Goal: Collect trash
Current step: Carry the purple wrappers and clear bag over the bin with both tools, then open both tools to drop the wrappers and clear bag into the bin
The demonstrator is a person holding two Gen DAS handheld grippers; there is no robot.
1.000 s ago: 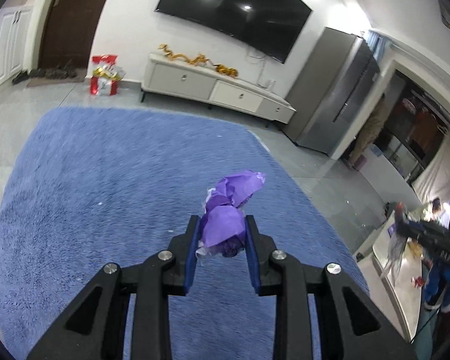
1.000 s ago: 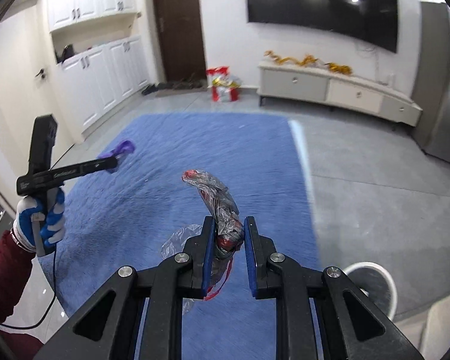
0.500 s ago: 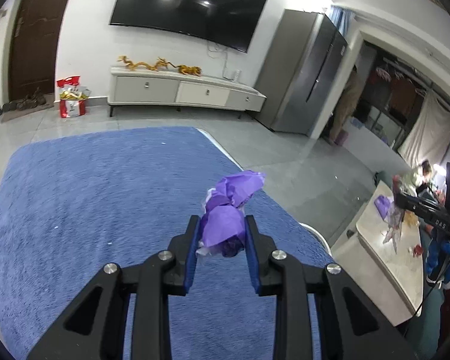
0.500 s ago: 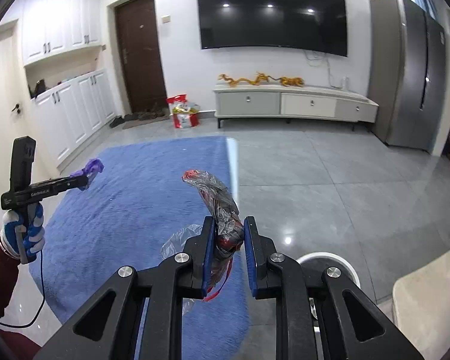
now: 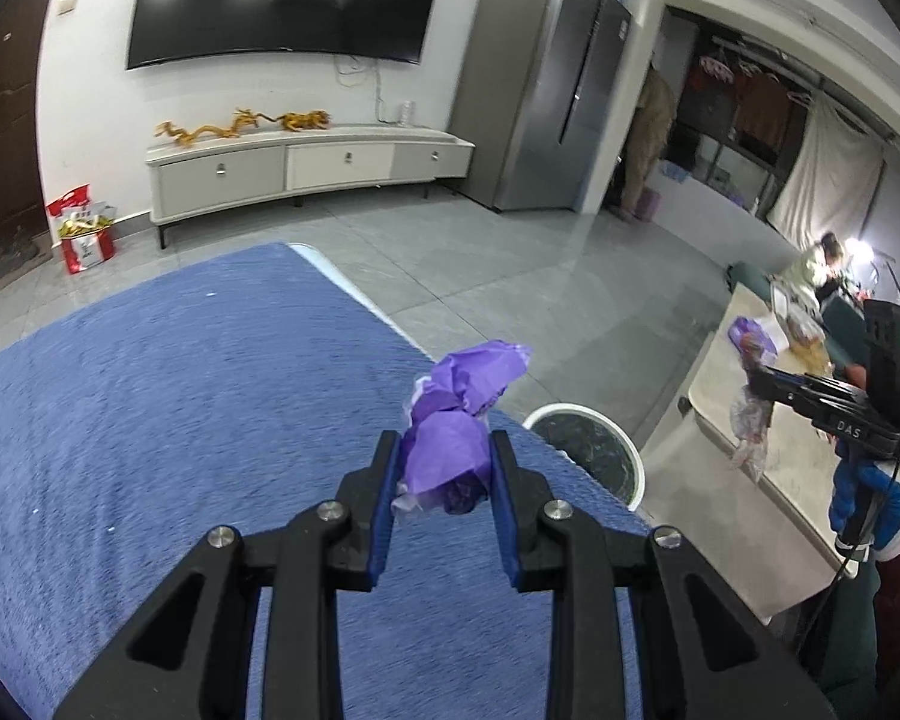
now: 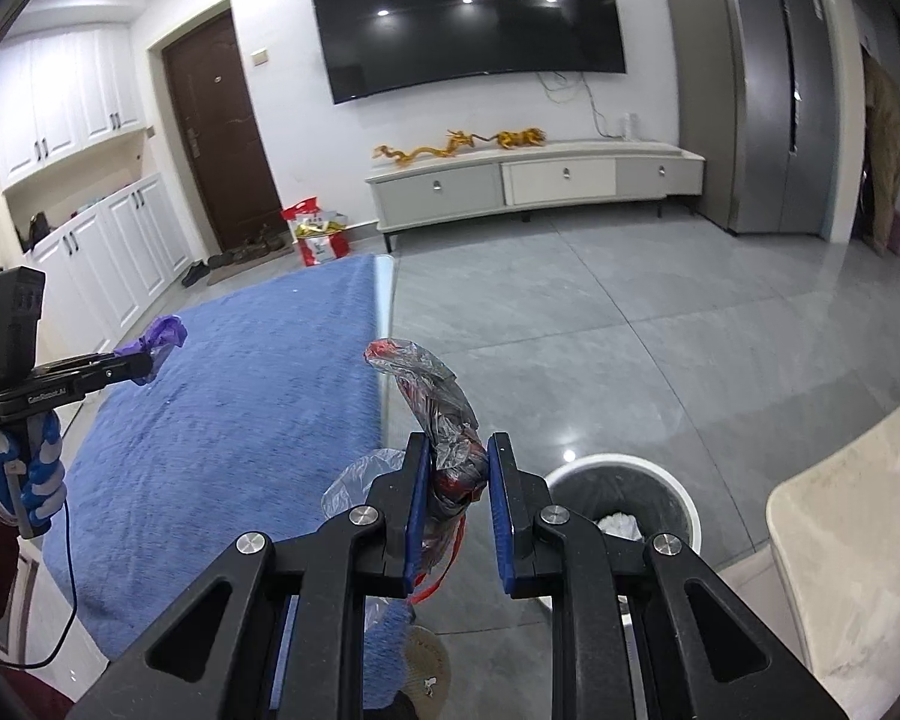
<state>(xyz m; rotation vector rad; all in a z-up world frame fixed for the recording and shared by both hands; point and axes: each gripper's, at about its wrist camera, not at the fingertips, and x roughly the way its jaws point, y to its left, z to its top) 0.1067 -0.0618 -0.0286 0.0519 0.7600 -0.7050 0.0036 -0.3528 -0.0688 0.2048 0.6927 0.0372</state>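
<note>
My left gripper [image 5: 444, 462] is shut on a crumpled purple paper wad [image 5: 459, 414], held above the blue rug [image 5: 180, 408]. My right gripper [image 6: 457, 468] is shut on a crumpled clear plastic wrapper with red print [image 6: 435, 408]. A round white trash bin [image 6: 624, 504] with a dark liner stands on the grey floor just right of the right gripper; it also shows in the left wrist view [image 5: 588, 450], right of the left gripper. The right gripper with its wrapper shows at the far right of the left wrist view [image 5: 750, 384]. The left gripper shows in the right wrist view [image 6: 150, 354].
A beige table [image 5: 768, 480] with more litter, including a purple piece [image 5: 747, 336], stands right of the bin. A white TV cabinet [image 6: 534, 180], a fridge [image 6: 762, 90] and a red bag [image 6: 315, 234] line the far wall.
Both grippers have swung to the right, still holding their trash. The trash bin and the table have come further into view.
</note>
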